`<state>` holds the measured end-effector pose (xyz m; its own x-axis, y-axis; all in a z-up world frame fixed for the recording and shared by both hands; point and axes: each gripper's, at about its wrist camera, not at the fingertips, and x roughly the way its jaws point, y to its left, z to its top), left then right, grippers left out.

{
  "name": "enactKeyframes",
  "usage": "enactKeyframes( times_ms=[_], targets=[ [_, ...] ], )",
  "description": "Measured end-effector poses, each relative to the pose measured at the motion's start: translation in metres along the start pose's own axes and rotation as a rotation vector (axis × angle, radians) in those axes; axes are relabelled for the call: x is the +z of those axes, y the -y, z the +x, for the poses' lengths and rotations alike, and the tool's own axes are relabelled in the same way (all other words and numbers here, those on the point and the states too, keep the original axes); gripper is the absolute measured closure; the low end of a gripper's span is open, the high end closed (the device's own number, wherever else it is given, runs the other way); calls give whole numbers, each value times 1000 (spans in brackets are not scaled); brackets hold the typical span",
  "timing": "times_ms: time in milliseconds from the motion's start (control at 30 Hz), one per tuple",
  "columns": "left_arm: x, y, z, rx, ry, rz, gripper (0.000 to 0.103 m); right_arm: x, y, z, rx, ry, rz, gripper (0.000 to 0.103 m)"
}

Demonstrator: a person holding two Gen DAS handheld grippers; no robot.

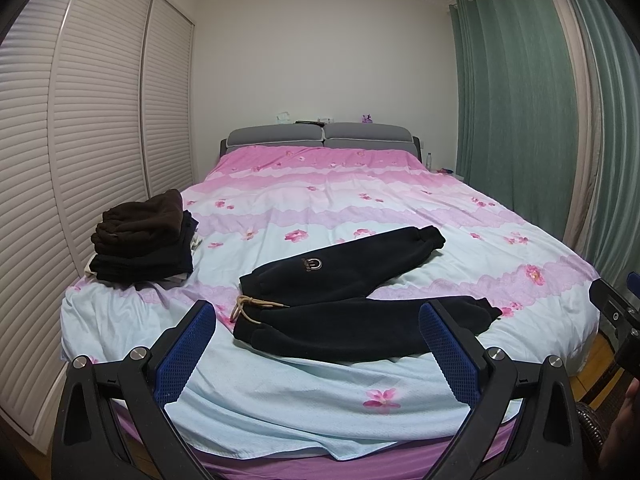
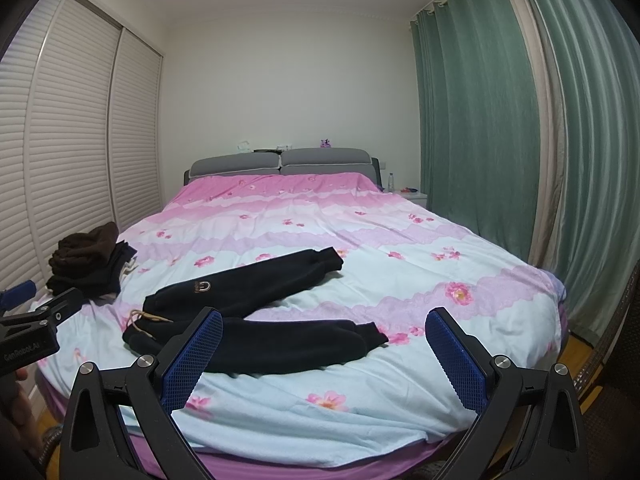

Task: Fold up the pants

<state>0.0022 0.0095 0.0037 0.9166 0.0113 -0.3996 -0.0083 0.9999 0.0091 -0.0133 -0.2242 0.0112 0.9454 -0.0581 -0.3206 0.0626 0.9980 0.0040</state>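
Pink floral bedspread (image 1: 360,208) carries our black pants (image 1: 352,292) spread flat at twelve o'clock, legs splayed for folding; left gripper (image 1: 318,354) and right gripper (image 2: 324,356) hover wide open, empty.

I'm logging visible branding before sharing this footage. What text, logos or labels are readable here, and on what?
"GenRobot.AI": on the body of the left hand-held gripper, seen from the right wrist view.
Gold emblem with small lettering on the black pants: too small to read.
Nothing else is readable.
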Motion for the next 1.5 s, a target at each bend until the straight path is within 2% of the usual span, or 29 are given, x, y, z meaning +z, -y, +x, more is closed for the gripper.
enactKeyframes(
  times_ms=[1067,1267,1500],
  targets=[
    [-7,2,6,1,-21,1,0,-2,1,6,3,-21,0,0],
    [-13,5,25,8,-68,9,0,-3,1,25,-5,-49,5,0],
    [-4,8,63,25,-96,-3,0,9,6,74,-3,-90,33,0]
  ],
)
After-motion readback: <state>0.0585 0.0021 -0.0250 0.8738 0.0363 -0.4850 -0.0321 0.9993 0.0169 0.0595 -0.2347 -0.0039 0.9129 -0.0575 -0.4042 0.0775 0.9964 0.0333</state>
